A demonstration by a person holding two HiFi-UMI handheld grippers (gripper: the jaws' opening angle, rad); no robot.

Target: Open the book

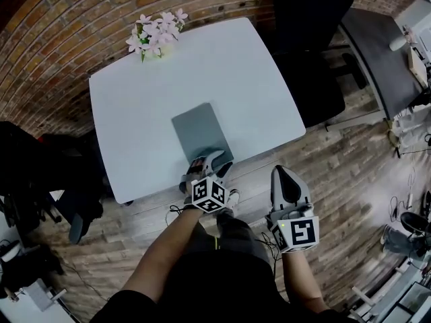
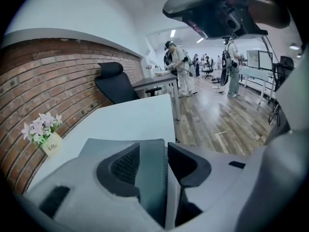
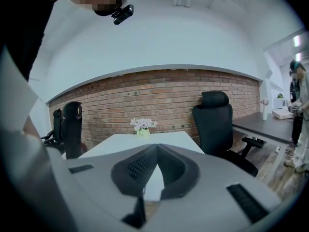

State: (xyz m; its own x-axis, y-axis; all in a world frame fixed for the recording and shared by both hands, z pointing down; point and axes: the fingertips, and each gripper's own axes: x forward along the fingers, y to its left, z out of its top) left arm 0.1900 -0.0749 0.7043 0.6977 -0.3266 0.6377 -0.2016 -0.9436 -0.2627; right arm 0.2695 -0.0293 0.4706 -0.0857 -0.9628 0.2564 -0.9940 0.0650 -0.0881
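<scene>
A closed grey book (image 1: 201,130) lies flat on the white table (image 1: 135,99), close to its front edge. My left gripper (image 1: 209,161) is at the book's near edge, pointing down at it. In the left gripper view the left gripper (image 2: 153,148) is open: the grey cover (image 2: 150,168) and its page edge show in the gap, and the pads do not press on them. My right gripper (image 1: 280,173) hangs off the table over the wooden floor, to the right of the book. Its jaws meet at the tips, so the right gripper (image 3: 157,148) is shut and holds nothing.
A small pot of pink flowers (image 1: 156,36) stands at the table's far edge by the brick wall. A black office chair (image 1: 316,32) is at the table's far right, with a dark desk (image 1: 377,46) beyond. People (image 2: 178,69) stand far off in the room.
</scene>
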